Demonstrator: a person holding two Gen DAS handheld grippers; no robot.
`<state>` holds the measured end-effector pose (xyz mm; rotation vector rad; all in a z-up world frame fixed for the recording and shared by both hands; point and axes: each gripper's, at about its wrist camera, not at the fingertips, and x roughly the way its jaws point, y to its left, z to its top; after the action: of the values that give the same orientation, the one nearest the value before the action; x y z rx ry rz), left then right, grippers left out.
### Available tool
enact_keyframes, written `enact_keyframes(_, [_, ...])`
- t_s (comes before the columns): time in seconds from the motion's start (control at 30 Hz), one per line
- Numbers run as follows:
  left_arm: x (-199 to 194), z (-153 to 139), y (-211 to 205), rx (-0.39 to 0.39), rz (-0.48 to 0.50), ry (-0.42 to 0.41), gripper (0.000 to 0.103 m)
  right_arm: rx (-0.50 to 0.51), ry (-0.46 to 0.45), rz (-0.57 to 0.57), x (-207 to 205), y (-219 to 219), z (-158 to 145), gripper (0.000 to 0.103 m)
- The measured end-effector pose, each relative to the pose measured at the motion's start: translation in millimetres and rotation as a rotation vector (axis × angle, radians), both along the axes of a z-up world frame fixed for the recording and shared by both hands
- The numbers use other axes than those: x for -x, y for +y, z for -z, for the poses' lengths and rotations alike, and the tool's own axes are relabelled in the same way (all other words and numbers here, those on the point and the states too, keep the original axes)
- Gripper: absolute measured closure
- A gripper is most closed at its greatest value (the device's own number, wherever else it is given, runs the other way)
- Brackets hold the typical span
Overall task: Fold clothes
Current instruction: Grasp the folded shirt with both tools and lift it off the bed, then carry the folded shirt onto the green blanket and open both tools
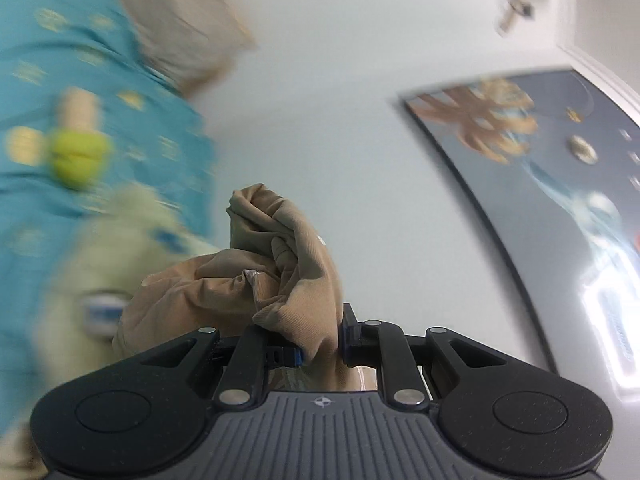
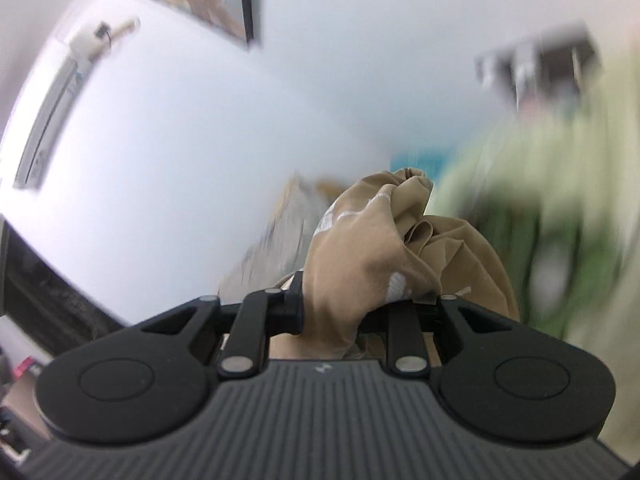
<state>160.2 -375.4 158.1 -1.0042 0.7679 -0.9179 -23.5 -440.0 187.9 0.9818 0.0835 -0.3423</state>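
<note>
A tan garment point(image 1: 288, 276) is bunched between the fingers of my left gripper point(image 1: 322, 340), which is shut on it and raised toward the wall. In the right wrist view the same tan garment point(image 2: 372, 256), with a white print on it, is bunched in my right gripper point(image 2: 360, 308), also shut on the cloth. The fabric hides most of both pairs of fingertips. The rest of the garment hangs below and out of sight.
A framed picture point(image 1: 540, 184) hangs on the pale wall point(image 1: 340, 100). Blurred at the left are a teal patterned cloth point(image 1: 60, 60) and a pale green cloth point(image 1: 120, 248). The right wrist view has blurred green fabric point(image 2: 540, 220) at the right and a wall unit point(image 2: 60, 92).
</note>
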Motion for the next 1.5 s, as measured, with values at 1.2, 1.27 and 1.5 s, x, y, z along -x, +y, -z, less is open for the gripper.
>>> enact_keyframes(1.2, [166,-14,0,-0.597,0.134,-0.646,0.0,0.183,0.388,0.183,147,61,12,0.061])
enact_keyframes(1.27, [195,-36,23,-0.619,0.097,-0.701,0.0,0.275,0.376,0.176,154,83,-8,0.056])
enact_keyframes(1.5, [267,-64,93,-0.644,0.008,-0.846,0.0,0.513,0.295,0.19,195,144,-43,0.01])
